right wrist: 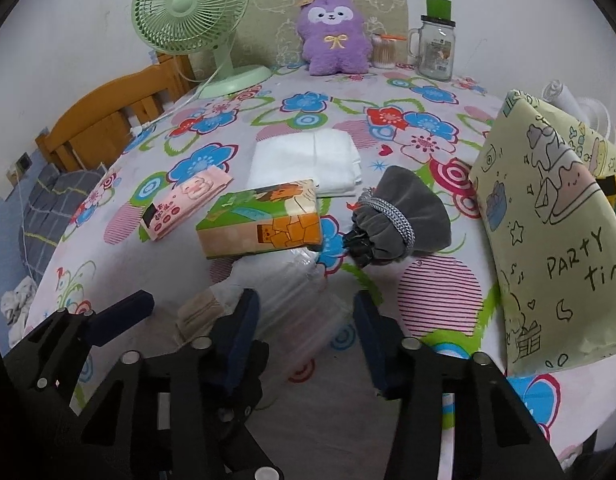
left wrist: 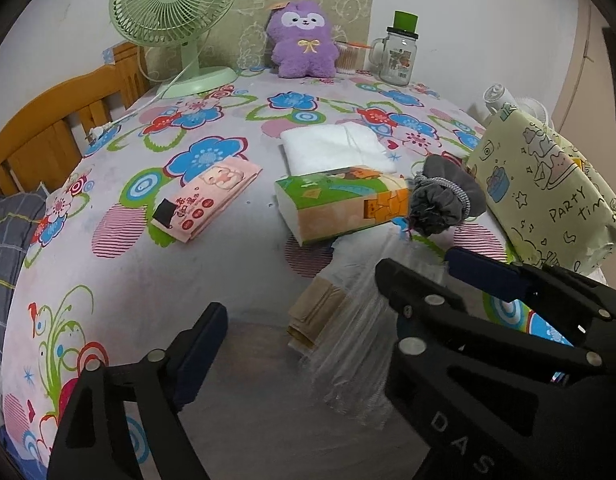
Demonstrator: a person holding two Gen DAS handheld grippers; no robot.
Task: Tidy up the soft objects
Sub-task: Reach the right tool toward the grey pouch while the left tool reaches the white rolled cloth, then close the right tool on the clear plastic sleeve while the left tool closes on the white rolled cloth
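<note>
Both grippers are showing matte black frames — the left gripper [left wrist: 303, 320] and right gripper [right wrist: 305, 312] are wearing dark blue finger pads [right wrist: 239, 332], silver round bolts, and white "DAS" lettering.

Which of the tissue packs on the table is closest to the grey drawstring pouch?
The green and orange tissue pack: its orange end lies right beside the grey drawstring pouch. The pink tissue pack lies further left, beyond it.
</note>
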